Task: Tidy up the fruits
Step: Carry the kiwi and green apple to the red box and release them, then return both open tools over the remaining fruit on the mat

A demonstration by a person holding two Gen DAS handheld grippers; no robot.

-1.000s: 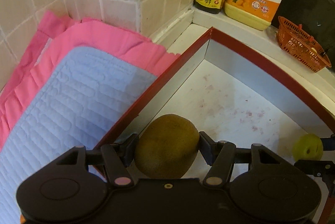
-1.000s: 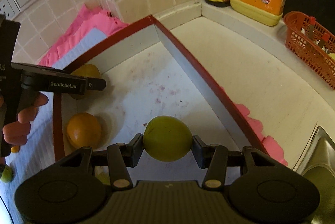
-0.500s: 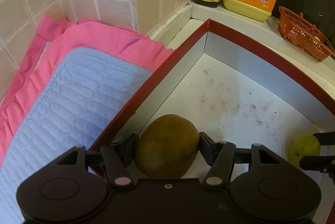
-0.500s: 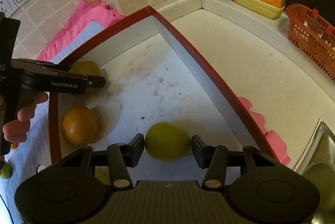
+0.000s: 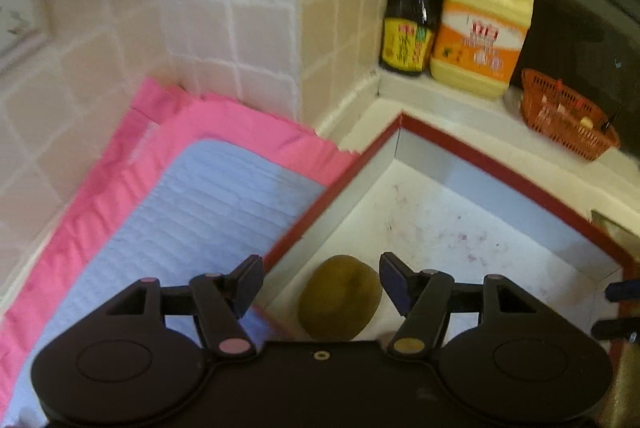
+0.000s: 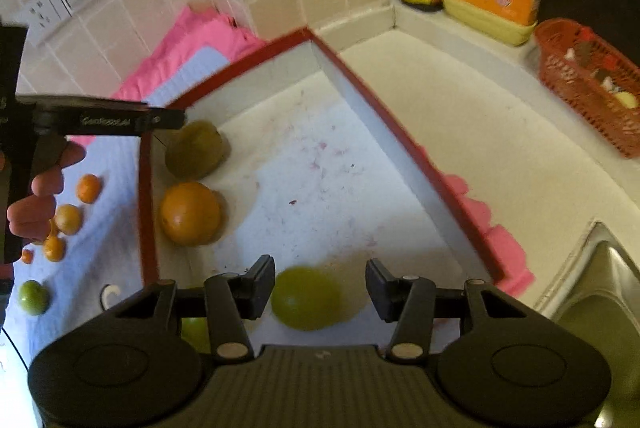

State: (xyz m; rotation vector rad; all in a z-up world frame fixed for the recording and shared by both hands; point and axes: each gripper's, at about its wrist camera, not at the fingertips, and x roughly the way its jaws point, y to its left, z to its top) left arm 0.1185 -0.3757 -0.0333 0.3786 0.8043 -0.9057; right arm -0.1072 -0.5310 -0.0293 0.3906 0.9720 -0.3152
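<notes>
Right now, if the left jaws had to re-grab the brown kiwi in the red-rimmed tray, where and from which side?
Grip the fuzzy brown kiwi across its short middle, from straight above. It lies on its side in the red-rimmed white tray, close to the near wall, so a sideways approach is blocked. The open left gripper already straddles it.

Both views are motion-blurred, so the labels on the dark bottle and yellow jug cannot be read. The basket's contents are indistinct. A green fruit lies mostly behind the right gripper.
</notes>
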